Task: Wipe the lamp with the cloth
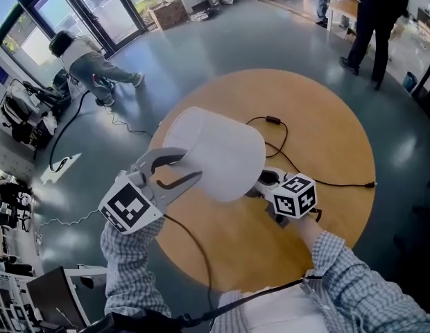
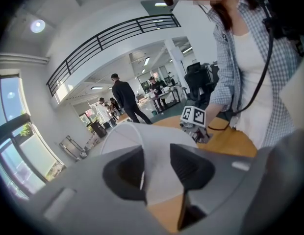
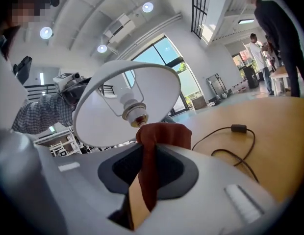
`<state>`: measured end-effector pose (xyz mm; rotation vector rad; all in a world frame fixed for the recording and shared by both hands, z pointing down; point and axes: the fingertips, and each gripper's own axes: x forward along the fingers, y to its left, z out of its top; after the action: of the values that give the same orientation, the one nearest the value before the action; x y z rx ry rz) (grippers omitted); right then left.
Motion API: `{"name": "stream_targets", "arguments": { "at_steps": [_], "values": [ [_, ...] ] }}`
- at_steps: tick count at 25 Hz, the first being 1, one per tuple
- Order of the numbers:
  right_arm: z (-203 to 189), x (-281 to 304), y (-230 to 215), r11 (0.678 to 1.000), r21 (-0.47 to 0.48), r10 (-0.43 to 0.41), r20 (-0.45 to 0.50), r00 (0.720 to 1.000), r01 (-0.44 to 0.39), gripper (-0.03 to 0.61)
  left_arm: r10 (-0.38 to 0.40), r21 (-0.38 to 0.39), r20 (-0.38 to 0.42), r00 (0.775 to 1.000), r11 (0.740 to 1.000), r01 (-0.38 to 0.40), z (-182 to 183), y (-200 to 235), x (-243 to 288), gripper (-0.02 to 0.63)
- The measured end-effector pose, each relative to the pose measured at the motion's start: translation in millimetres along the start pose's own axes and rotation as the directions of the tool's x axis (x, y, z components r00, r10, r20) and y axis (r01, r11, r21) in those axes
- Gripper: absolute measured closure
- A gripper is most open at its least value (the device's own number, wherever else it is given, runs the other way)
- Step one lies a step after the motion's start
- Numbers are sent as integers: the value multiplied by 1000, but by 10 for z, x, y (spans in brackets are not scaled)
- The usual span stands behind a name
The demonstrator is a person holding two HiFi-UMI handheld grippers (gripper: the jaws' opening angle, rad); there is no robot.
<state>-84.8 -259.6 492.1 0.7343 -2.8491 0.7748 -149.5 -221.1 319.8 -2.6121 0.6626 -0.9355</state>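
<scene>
A lamp with a white shade (image 1: 215, 151) stands on the round wooden table (image 1: 340, 144). My left gripper (image 1: 191, 168) is at the shade's left side, its jaws apart, both fingers outside the wall. In the left gripper view the shade (image 2: 142, 146) fills the gap between the jaws. My right gripper (image 3: 152, 155) is shut on a red-brown cloth (image 3: 164, 136), just below the bulb socket (image 3: 134, 115) inside the shade (image 3: 108, 116). From the head view only its marker cube (image 1: 296, 195) shows; the jaws and cloth are hidden under the shade.
The lamp's black cable (image 1: 298, 168) with its switch (image 1: 272, 120) loops across the table to the right edge. One person crouches by the glass doors (image 1: 90, 61) and another stands at the back right (image 1: 371, 19). Equipment lines the left wall (image 1: 21, 109).
</scene>
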Motion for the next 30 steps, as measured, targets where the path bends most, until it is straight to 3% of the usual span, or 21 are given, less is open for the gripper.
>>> {"name": "stream_targets", "arguments": {
  "at_steps": [6,11,17,20,23,26,30],
  "values": [
    [-661,-338,-489,986,58,-145,-151,978,155,502,-4,7,0,1000,1000,4,21,20,48,457],
    [-896,-618,-692,972,117,-183,-178,967,205,502,-2,23,2,1000,1000,2,43,41,72,454],
    [-391,-445,-711,991,0,-133,-135,982,134,502,-22,50,-6,1000,999,22,114,10,126,453],
    [60,-302,-459,996,-87,-42,-61,997,36,502,-29,65,-9,1000,997,29,149,-14,152,453],
    [385,-207,-240,995,-98,35,23,999,-32,502,-33,81,-13,999,996,34,173,-16,171,453],
    [325,-150,-277,997,-72,18,7,1000,-17,502,-33,90,-14,999,995,34,199,-16,178,451],
    [-207,-231,-525,998,9,-54,-108,993,55,502,-44,107,-16,999,993,46,227,-54,190,451]
  ]
}}
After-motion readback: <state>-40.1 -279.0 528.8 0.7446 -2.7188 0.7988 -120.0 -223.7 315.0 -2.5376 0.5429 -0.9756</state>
